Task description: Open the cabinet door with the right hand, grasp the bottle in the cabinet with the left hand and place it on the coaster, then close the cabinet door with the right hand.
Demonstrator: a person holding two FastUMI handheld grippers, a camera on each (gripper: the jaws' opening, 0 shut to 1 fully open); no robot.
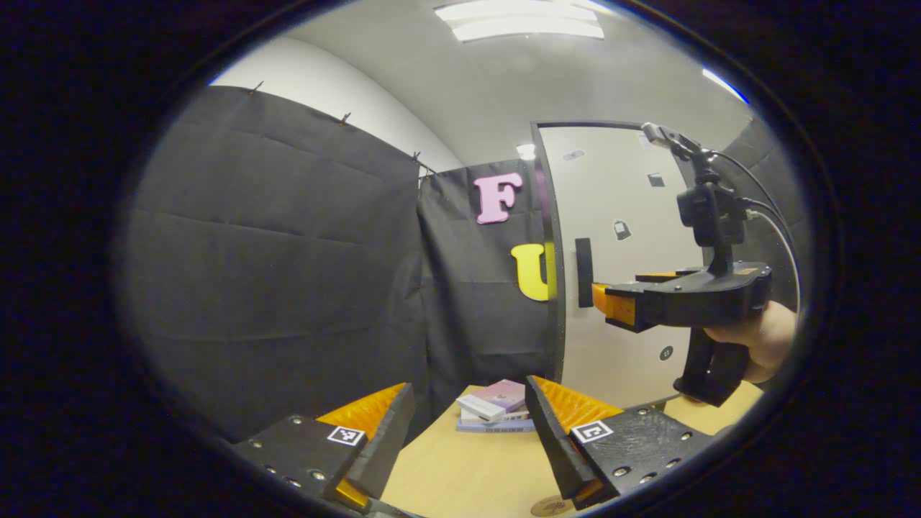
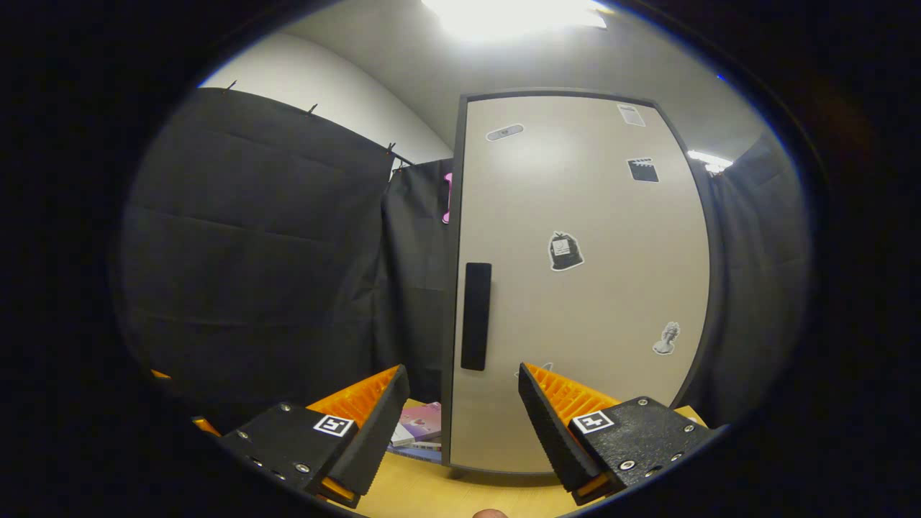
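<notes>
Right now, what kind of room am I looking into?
Probably a small recording booth: black cloth walls, a wooden table with a closed cabinet door and stacked books, and a person's hand holding a tool.

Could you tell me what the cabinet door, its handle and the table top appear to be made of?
The cabinet door looks like smooth matte beige laminate or painted board: flat, evenly coloured, softly reflecting the ceiling light, dark-edged. Its handle seems matte black plastic or coated metal; the look leaves that open. The table appears light wood or wood-look laminate, pale tan and satin, without clear grain.
</notes>
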